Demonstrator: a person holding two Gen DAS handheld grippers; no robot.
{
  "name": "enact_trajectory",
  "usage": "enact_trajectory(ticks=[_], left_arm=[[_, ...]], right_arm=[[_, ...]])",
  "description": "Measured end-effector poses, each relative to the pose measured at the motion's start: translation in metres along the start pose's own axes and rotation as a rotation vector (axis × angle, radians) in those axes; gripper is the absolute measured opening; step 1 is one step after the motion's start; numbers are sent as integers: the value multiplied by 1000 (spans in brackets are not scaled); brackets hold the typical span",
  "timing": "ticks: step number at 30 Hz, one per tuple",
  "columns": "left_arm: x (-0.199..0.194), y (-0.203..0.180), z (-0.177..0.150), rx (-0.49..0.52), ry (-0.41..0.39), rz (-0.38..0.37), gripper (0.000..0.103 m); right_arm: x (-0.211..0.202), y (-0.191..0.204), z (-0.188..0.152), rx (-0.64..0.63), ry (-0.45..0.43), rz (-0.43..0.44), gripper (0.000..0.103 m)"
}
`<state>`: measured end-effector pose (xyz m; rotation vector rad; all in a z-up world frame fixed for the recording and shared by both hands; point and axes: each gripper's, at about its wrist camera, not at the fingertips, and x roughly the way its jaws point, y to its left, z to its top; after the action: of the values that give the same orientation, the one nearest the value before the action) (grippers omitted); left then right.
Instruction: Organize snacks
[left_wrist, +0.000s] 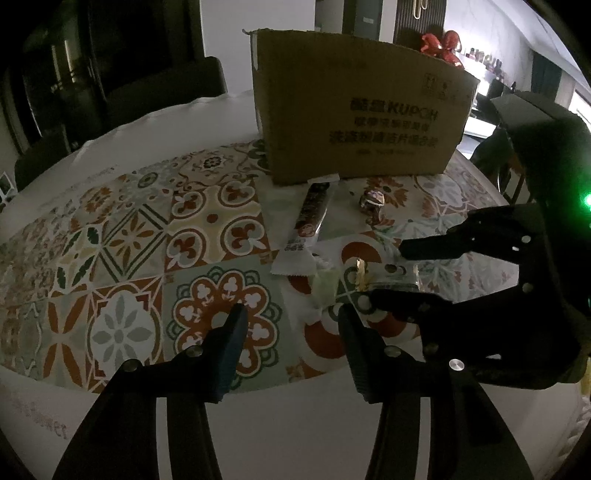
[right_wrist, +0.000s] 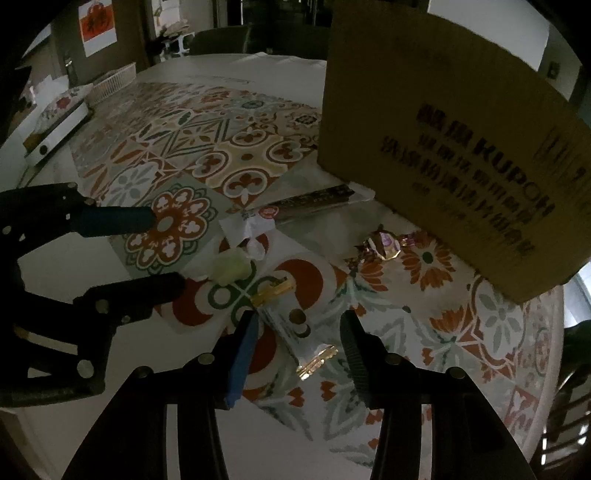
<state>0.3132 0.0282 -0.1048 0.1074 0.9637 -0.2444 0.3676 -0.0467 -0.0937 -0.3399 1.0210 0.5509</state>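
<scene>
A white snack packet with gold ends (right_wrist: 295, 332) (left_wrist: 391, 278) lies on the tiled mat between the fingers of my right gripper (right_wrist: 299, 321) (left_wrist: 388, 271). That gripper is open and its pads stand a little off the packet. My left gripper (left_wrist: 290, 317) (right_wrist: 166, 251) is open and holds nothing. A pale green wrapped candy (left_wrist: 325, 291) (right_wrist: 231, 267) sits just beyond its fingertips. Farther back lie a long dark snack bar (left_wrist: 314, 218) (right_wrist: 314, 203) and a foil-wrapped candy (left_wrist: 373, 205) (right_wrist: 384, 245), in front of a tall cardboard box (left_wrist: 362, 110) (right_wrist: 443, 129).
A patterned tile mat (left_wrist: 147, 240) covers a round white table (left_wrist: 295, 413). A white wire basket (right_wrist: 114, 83) and a flowered flat box (right_wrist: 59, 114) sit at the table's far left. Dark chairs (left_wrist: 166, 85) stand behind the table. The room is dim.
</scene>
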Motion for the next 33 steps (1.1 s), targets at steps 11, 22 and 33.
enact_trajectory(ticks=[11, 22, 33], left_arm=[[8, -6, 2, 11, 11, -27, 50], [24, -17, 12, 14, 25, -40, 46], [38, -17, 20, -20, 36, -19, 29]], right_arm=[[-3, -3, -5, 38, -38, 19, 22], [-15, -22, -23, 220, -75, 30, 20], [-21, -31, -22, 263, -100, -6, 20]])
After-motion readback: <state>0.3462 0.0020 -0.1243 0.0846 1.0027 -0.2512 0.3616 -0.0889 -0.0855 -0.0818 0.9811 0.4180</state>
